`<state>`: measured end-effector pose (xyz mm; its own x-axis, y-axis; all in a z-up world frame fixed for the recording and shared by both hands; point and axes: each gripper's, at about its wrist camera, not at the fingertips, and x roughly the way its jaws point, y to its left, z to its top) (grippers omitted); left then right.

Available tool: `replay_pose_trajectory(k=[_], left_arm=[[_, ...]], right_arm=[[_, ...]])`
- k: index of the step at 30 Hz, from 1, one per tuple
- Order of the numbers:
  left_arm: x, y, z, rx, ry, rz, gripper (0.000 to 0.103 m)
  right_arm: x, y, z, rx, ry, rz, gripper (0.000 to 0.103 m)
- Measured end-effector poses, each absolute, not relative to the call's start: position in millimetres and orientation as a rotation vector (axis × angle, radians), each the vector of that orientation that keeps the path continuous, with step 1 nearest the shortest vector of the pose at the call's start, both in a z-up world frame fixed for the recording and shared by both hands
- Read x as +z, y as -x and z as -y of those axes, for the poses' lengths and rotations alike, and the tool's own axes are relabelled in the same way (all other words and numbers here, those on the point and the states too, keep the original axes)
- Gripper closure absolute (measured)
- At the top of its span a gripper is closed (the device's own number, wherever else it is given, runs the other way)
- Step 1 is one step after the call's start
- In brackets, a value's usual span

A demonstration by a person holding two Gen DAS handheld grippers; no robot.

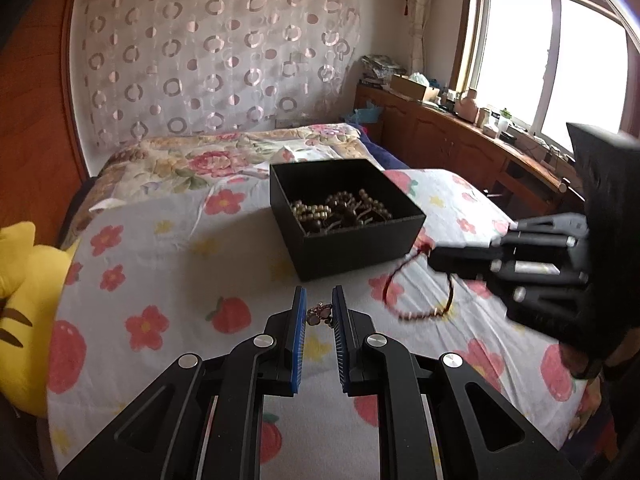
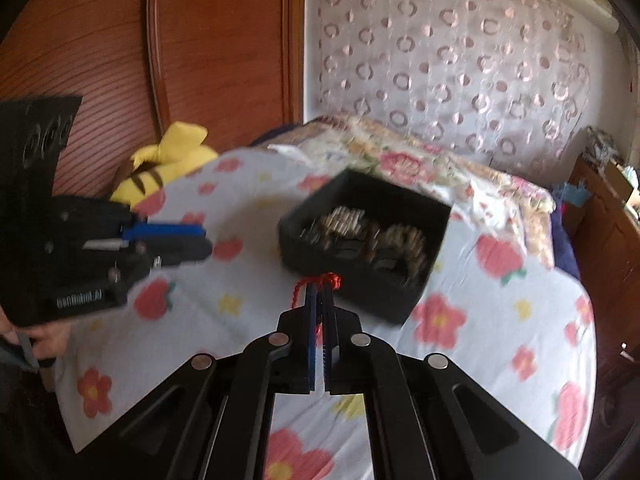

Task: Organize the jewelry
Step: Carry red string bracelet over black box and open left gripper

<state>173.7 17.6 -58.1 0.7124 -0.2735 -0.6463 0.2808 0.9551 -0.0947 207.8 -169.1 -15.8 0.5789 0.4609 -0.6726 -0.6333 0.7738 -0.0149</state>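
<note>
A black open box with several bead strings inside sits on the flowered bed sheet; it also shows in the right wrist view. My left gripper is open low over the sheet, with a small pink jewelled piece lying between its blue pads. My right gripper is shut on a red cord bracelet. In the left wrist view the right gripper holds that bracelet hanging above the sheet, just right of the box.
A yellow striped plush toy lies at the bed's left edge. A wooden wardrobe stands behind it. A wooden counter with clutter runs under the window on the right. A folded floral quilt lies beyond the box.
</note>
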Motion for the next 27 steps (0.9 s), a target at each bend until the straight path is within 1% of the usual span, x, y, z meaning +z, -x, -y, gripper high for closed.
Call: replay_pose_trajectory(k=[6, 15, 17, 18, 19, 27], left_arm=[[-45.3, -190.1, -13.0, -0.309, -0.016, -0.699, 0.091], [-37.6, -224.1, -3.5, -0.307, -0.016, -0.696, 0.091], [-37.7, -232.7, -1.1, -0.303, -0.015, -0.7, 0.091], [-37.8, -237.4, -0.2, -0.302, -0.012, -0.703, 0.091], [-38.0, -242.5, 0.7, -0.304, -0.007, -0.708, 0.091], [-38.4, -277.3, 6.9, -0.285, -0.002, -0.73, 0.091]], right_arm=[[1.7, -250.7, 175.2, 0.597, 0.235, -0.687, 0.1], [1.6, -287.8, 177.1, 0.541, 0.189, -0.708, 0.098], [0.8, -289.8, 177.2, 0.531, 0.194, -0.714, 0.089], [0.6, -291.0, 178.4, 0.533, 0.189, -0.721, 0.077], [0.4, -290.4, 180.4, 0.537, 0.183, -0.723, 0.074], [-1.5, -287.9, 194.4, 0.535, 0.163, -0.73, 0.074]])
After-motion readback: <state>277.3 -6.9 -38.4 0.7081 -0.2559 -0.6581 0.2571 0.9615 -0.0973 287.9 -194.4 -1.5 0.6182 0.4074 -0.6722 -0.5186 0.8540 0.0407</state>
